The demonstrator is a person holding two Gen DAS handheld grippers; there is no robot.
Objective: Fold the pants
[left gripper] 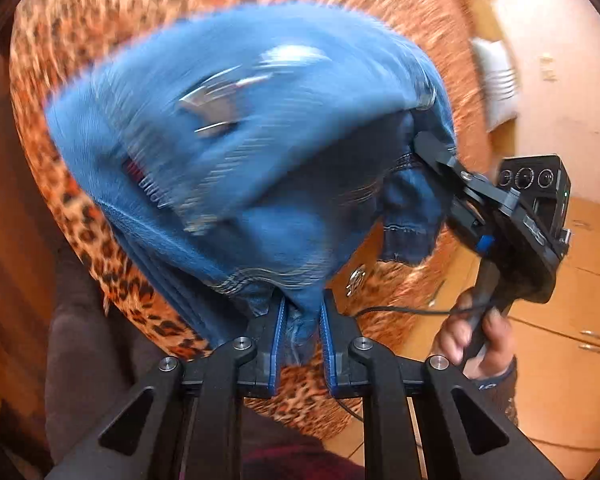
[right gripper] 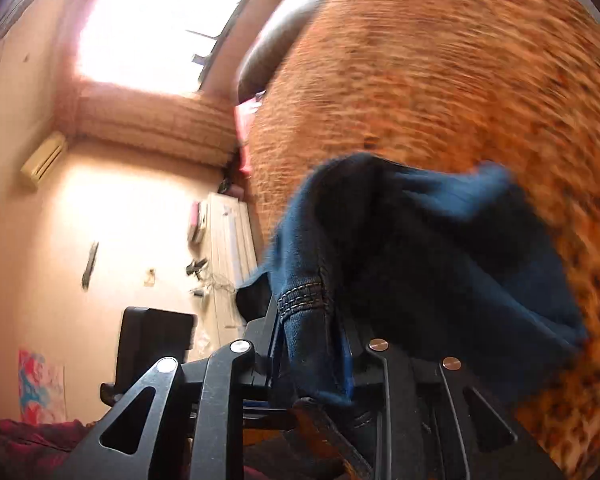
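Pants point(left gripper: 260, 152) clamped by both grippers (leopard blanket point(left gripper: 380, 8) beneath).

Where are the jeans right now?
In the left wrist view the jeans hang mid-frame over the leopard-print blanket, pinched by the left claw below and the right claw at their right edge.

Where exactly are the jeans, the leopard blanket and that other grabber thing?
jeans point(left gripper: 228, 152): left wrist view, pale outer denim.
leopard blanket point(left gripper: 112, 280): left wrist view, spotted patch lower left.
right gripper point(left gripper: 424, 148): left wrist view, black fingertips clamping the denim.
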